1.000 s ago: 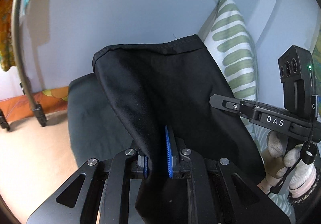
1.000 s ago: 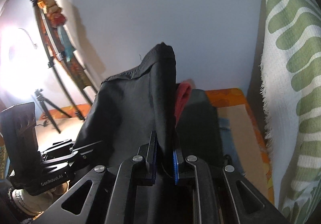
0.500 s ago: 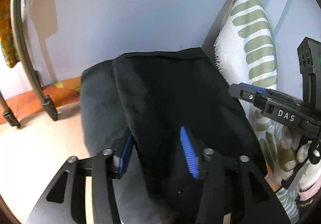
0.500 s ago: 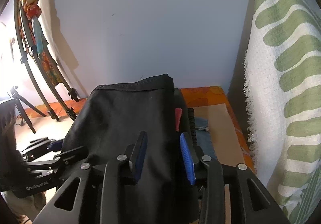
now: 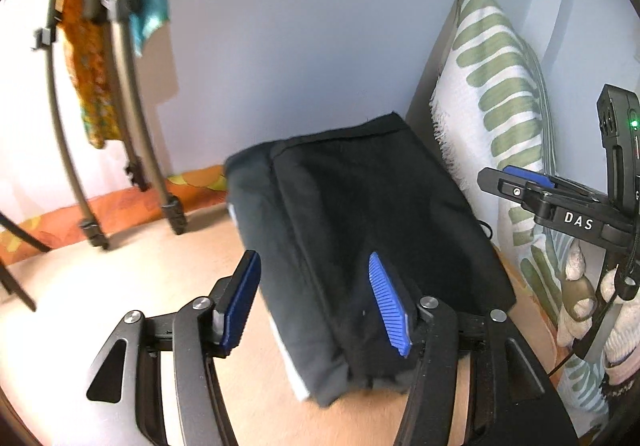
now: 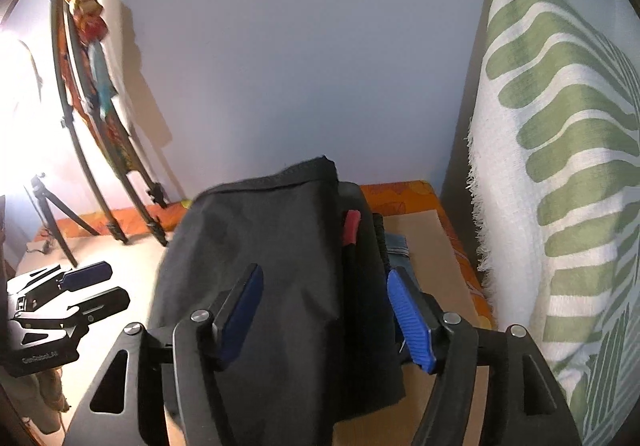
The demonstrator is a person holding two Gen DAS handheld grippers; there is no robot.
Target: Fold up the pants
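The black pants lie folded into a thick rectangle on top of a pile of folded clothes on the tan surface; they also show in the right wrist view. My left gripper is open, its blue pads spread on either side of the near corner of the pile, holding nothing. My right gripper is open too, its pads astride the near edge of the pants. The right gripper shows at the right of the left wrist view, and the left gripper at the lower left of the right wrist view.
A green-and-white patterned pillow stands right of the pile. Under the pants lie red, black and denim folded clothes. Curved stand legs with hanging cloths and a tripod stand at the left. A wall is behind.
Both grippers were shut on the raised black pants a second ago. They lowered the pants onto the pile, opened, and the pants now lie flat and released.
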